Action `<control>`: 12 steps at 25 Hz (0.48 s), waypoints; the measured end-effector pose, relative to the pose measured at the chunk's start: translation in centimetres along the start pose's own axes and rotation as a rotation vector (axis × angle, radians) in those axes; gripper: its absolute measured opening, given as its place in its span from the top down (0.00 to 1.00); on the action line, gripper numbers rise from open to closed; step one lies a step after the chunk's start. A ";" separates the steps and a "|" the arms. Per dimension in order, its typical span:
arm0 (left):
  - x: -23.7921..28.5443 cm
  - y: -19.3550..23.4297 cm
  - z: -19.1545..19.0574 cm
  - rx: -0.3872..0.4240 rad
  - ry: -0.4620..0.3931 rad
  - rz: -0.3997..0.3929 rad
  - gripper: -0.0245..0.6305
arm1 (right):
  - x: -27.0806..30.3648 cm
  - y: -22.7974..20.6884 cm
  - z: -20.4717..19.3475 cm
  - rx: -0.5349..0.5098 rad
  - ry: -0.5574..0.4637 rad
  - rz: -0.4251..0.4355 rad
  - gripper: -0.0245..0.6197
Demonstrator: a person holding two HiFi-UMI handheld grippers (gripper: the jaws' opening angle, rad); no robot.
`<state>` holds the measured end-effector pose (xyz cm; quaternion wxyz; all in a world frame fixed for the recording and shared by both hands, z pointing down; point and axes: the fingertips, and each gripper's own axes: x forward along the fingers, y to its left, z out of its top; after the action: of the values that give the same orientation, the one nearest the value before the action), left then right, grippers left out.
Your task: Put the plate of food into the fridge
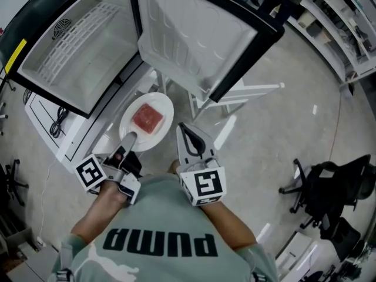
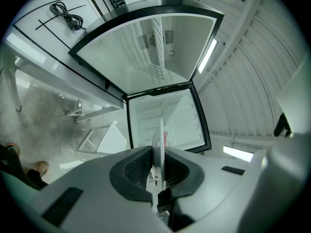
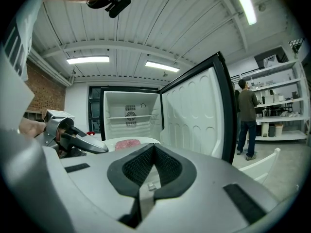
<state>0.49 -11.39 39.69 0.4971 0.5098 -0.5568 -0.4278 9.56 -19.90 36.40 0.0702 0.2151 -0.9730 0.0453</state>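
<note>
Left gripper (image 1: 130,138) and right gripper (image 1: 184,128) face the open fridge (image 1: 70,51), its door (image 1: 194,34) swung wide, the left's jaws clamped on the near rim of the white plate (image 1: 167,107), held outside the cabinet and bearing pink food (image 1: 147,118), the right's jaws closed on nothing.
</note>
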 end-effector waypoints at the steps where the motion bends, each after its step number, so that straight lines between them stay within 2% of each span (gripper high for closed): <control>1: 0.2 0.0 -0.3 0.001 -0.005 0.002 0.91 | -0.1 -0.3 -0.1 0.002 -0.001 0.005 0.95; 12: 0.8 -0.3 -2.2 0.021 -0.049 0.016 0.91 | -1.4 -2.2 -0.2 0.001 -0.024 0.047 0.96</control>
<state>2.69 -12.11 39.76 0.4814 0.4997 -0.5773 -0.4305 11.76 -21.24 36.52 0.0575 0.1929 -0.9785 0.0449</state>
